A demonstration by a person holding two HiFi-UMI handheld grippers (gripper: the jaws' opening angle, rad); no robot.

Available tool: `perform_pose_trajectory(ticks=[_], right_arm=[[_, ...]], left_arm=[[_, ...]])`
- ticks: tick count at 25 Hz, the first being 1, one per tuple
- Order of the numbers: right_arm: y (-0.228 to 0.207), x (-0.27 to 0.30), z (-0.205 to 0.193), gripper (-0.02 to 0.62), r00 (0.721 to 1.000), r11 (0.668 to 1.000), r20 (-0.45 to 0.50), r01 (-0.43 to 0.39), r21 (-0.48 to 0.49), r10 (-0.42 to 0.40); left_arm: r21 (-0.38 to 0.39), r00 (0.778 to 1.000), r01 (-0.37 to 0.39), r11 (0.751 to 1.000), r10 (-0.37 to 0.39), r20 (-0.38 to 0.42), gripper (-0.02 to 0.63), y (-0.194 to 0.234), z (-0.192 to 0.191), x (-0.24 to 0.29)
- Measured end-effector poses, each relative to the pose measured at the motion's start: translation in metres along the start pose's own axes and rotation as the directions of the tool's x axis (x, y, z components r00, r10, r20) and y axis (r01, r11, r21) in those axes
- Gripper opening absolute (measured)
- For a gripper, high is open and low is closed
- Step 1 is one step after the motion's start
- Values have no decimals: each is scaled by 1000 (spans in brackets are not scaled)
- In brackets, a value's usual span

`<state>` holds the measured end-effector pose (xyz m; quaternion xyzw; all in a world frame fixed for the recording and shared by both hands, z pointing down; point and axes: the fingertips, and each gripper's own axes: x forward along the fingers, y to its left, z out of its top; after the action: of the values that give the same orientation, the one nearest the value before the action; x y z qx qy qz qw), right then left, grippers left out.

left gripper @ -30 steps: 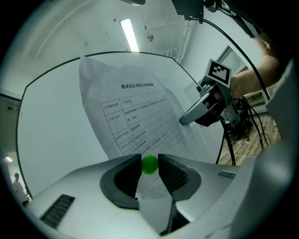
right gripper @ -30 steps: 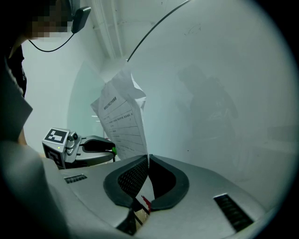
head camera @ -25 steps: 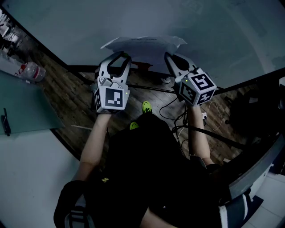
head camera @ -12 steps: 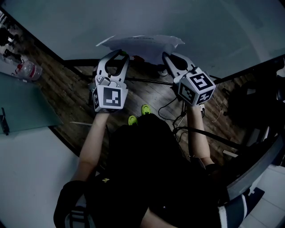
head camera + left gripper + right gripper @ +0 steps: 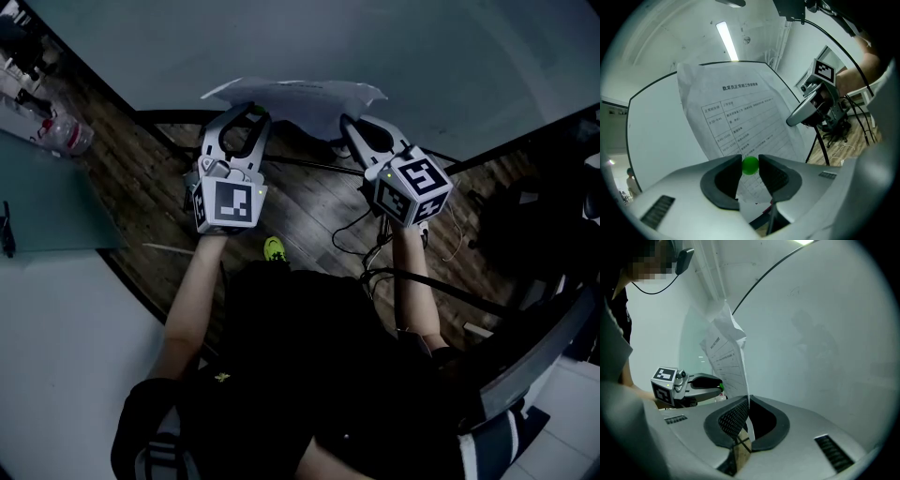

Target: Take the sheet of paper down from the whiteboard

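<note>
Spotter: Right claw point(image 5: 747, 401), state?

Recorder: Closed. Both dark ribbed pads are pinched on the lower edge of the white printed sheet of paper point(image 5: 725, 352). The sheet rises straight up out of those jaws, edge-on to its camera, with the top corner crumpled.

Spotter: Sheet against the pale glossy whiteboard point(image 5: 825, 333)?

Recorder: No. The board face lies just right of the right claw and beyond it, and the sheet stands clear of it as far as shows. From the head view the paper juts out from the board, over the tips of both claws.

Spotter: Left claw point(image 5: 750, 161)?

Recorder: Jaws part-way apart, gripping a small green ball point(image 5: 750, 165) between the pad tips. The ball touches both pads.

Spotter: Ball touching the paper?

Recorder: Cannot tell. The sheet hangs directly behind the left claw's tips, printed table facing it, lower edge dropping behind the jaws.

Spotter: Claws relative to each other?

Recorder: Side by side and near, not touching, both pointed at the board. The right claw holds the sheet's edge to the right of the left claw.

Spotter: Anything else?

Recorder: Dark wooden plank floor point(image 5: 309, 206) below both claws. A clear plastic bottle point(image 5: 70, 136) lies on it well to the left of the left claw.
</note>
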<state>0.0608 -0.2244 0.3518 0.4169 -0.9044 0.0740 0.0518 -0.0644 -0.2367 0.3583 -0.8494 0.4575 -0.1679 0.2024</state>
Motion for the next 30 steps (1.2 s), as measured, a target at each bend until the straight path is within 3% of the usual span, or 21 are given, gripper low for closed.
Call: perform_pose_trajectory(ticks=[5,30], right_arm=[[6,-45,-8,12,999,999,14,-38,-3,38],[19,-136,-20,12,988,989,42,-149,3,149]], left_arm=[[19,1000,-27,999,27,-5,133,-37,23,-21],[40,995,-89,995,91,-38,133,-118,69,-62]])
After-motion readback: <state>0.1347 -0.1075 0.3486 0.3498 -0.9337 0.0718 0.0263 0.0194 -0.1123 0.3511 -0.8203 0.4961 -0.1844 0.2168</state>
